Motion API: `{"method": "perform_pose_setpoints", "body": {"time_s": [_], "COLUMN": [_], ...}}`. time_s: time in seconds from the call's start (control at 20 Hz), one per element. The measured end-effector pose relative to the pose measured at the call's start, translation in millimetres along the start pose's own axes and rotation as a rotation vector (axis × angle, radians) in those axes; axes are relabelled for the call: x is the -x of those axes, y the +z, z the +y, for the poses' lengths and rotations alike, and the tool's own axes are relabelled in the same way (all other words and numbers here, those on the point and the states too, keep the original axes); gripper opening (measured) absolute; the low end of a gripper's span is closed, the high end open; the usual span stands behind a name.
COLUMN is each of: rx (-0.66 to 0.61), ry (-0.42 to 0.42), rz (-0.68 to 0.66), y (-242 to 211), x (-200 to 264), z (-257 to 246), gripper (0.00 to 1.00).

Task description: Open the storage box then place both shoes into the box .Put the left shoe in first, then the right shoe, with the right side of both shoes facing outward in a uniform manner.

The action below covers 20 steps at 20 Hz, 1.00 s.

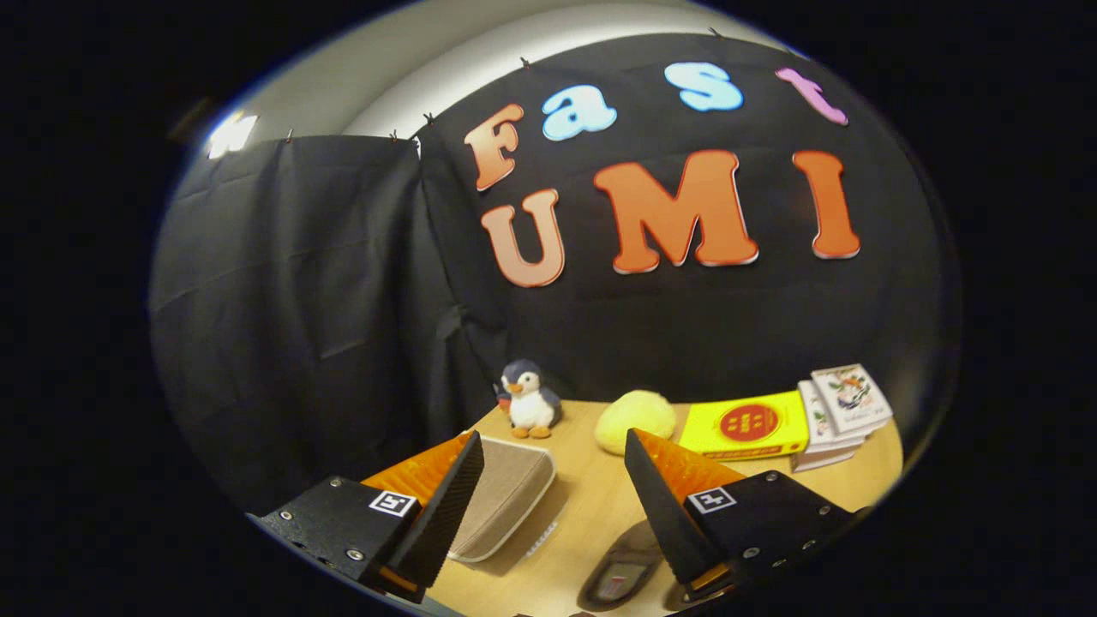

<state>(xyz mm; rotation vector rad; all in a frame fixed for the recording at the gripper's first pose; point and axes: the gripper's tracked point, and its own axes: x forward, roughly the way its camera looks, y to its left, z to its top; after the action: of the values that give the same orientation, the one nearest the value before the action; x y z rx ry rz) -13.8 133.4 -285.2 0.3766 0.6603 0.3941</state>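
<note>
The gripper (553,454) hangs above a light wooden table (591,506) with its 2 fingers spread wide apart and nothing held between them. Just beside the left finger, partly hidden by it, lies the storage box (506,497), a beige fabric-covered case with rounded corners and a pale zip edge, its lid down flat. Low between the fingers, near the right one, lies a dark shoe (621,574) with its opening turned up and a grey insole showing; its toe end is cut off from sight, so I cannot tell whether it is the left or the right one. Beyond the fingers, at the far side of the table against the black cloth wall, stand a small penguin plush toy (530,399), a pale yellow round soft lump (636,420), a flat yellow box (746,426) with a red round mark, and a small stack of white booklets (844,411) just beside that box.
</note>
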Motion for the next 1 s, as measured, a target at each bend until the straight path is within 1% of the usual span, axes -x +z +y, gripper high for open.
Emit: {"method": "perform_pose_setpoints", "body": {"time_s": [0.1, 0.2, 0.35, 0.45, 0.55, 0.6, 0.8, 0.9, 1.0], "rx": [-0.078, -0.123, -0.205, -0.244, -0.263, -0.292, -0.545, -0.655, -0.727], "ry": [0.044, 0.080, 0.179, 0.233, 0.257, 0.276, 0.404, 0.431, 0.456], "rz": [0.088, 0.161, 0.305, 0.372, 0.437, 0.464, 0.484, 0.481, 0.481], "y": [-26, -54, -100, -125, -153, -164, -167, -171, -173], "x": [-17, -29, -42, -52, -64, -68, -84, -87, -93], "z": [5, 8, 25, 37, 43, 46, 67, 63, 62], "gripper": [0.98, 0.97, 0.97, 0.97, 0.97, 0.97, 0.97, 0.96, 0.96]}}
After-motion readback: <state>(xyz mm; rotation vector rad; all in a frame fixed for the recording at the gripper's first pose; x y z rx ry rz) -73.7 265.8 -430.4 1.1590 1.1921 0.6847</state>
